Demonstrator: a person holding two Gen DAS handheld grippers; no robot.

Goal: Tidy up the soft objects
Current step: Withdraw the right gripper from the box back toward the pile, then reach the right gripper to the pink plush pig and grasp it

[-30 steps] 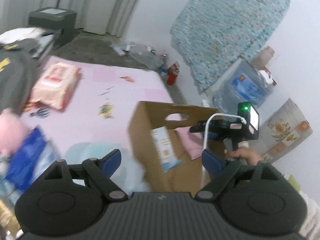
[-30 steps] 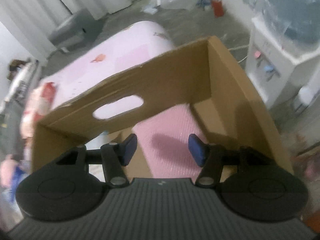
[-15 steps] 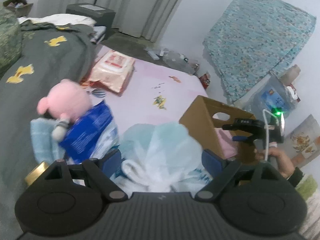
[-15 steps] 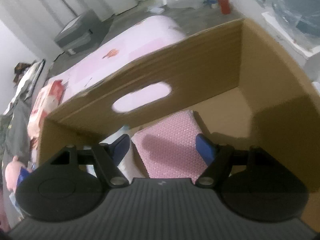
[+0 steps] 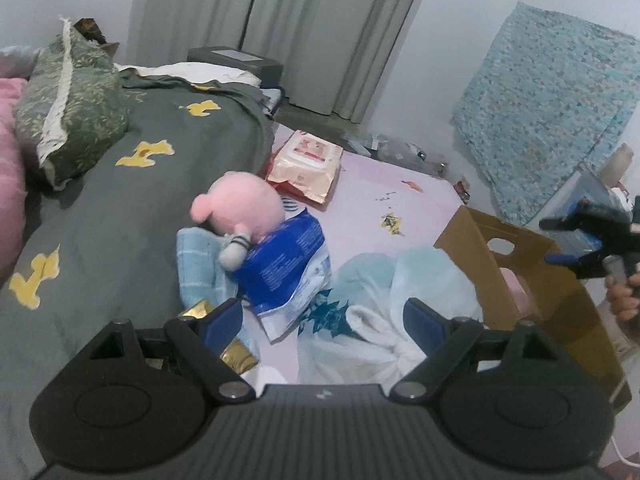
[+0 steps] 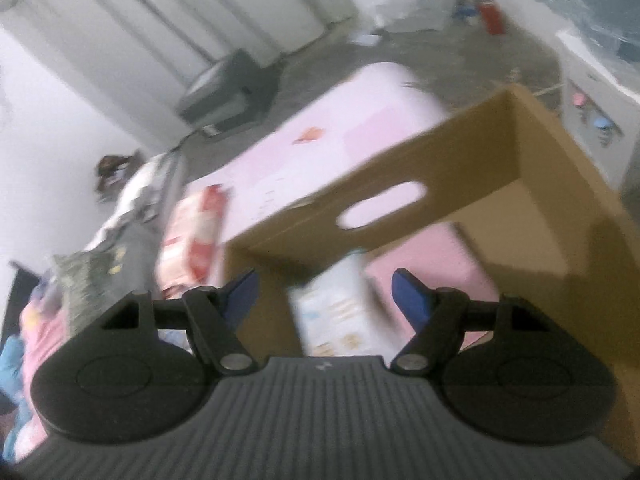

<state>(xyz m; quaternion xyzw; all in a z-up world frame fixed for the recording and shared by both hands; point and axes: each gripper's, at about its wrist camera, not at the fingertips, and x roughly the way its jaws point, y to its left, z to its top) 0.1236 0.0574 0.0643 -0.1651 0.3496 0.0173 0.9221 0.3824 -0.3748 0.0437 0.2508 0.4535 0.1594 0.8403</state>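
My left gripper (image 5: pixel 322 320) stands open with nothing in it, over a clear bag of white and pale blue cloth (image 5: pixel 384 304) on the pink sheet. Behind it lie a blue packet (image 5: pixel 280 268), a pink plush toy (image 5: pixel 240 208) and a light blue towel (image 5: pixel 196 264). My right gripper (image 6: pixel 326 292) is open and holds nothing above the cardboard box (image 6: pixel 540 184). In the box lie a pink cloth (image 6: pixel 432 264) and a white printed pack (image 6: pixel 344 312). The left wrist view shows the box (image 5: pixel 520 280) at the right with the right gripper (image 5: pixel 560 242) above it.
A pack of wipes (image 5: pixel 306 164) lies farther back on the pink sheet. A grey blanket (image 5: pixel 120 220) with yellow shapes and a green pillow (image 5: pixel 72 108) fill the left. A hand (image 5: pixel 624 300) holds the right gripper. The right wrist view is blurred.
The left gripper swung left from the box to the pile on the bed. The right gripper's jaws widened and it rose out of the box, with the pink cloth left inside.
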